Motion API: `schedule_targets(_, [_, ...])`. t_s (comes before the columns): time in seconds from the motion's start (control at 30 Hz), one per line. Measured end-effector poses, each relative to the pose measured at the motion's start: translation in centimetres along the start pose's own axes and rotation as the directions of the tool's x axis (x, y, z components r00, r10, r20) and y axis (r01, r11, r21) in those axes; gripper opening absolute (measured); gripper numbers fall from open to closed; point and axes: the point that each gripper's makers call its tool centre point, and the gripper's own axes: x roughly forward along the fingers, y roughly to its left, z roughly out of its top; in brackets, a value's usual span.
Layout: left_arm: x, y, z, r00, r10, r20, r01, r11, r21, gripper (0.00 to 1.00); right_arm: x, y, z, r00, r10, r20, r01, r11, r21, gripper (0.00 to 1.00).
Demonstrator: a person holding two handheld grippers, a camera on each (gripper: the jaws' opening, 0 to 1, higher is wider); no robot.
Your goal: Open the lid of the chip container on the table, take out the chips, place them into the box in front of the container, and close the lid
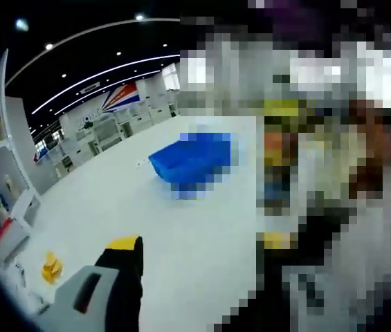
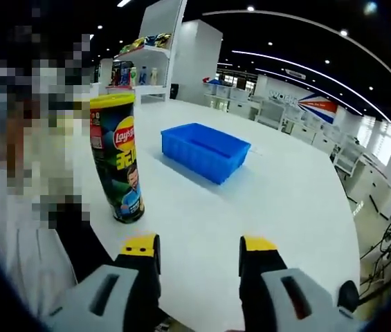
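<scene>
The task stands at its first step: the lid is on the chip can and nothing is gripped.

**Position of items.** In the right gripper view, the chip can stands upright on the white surface, toward its left side, with its yellow lid seated on top. The blue box sits apart from the can, farther in toward the middle of the surface, and what shows of its inside is empty. In the left gripper view the same blue box lies well ahead on the surface.

**Fingers.** The right gripper hangs above the near edge of the surface with its fingers spread apart and empty, the can ahead and to their left. Only one finger of the left gripper shows, so its state cannot be told; nothing is seen held against it.

**Next move (judgement).** One gripper would need to clamp the can body to steady it while the other closes on the lid rim and lifts it off. The can is tall and narrow and is likely to tip if the lid is pulled sideways.
</scene>
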Motion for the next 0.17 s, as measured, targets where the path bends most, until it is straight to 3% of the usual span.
schedule_targets(0.17, [0.27, -0.17, -0.43, 1.0, -0.008, -0.001, 0.008, 1.0, 0.001, 0.69, 0.78, 0.53, -0.22, 1.0, 0.019, -0.012, -0.02, 1.0, -0.011, 0.44])
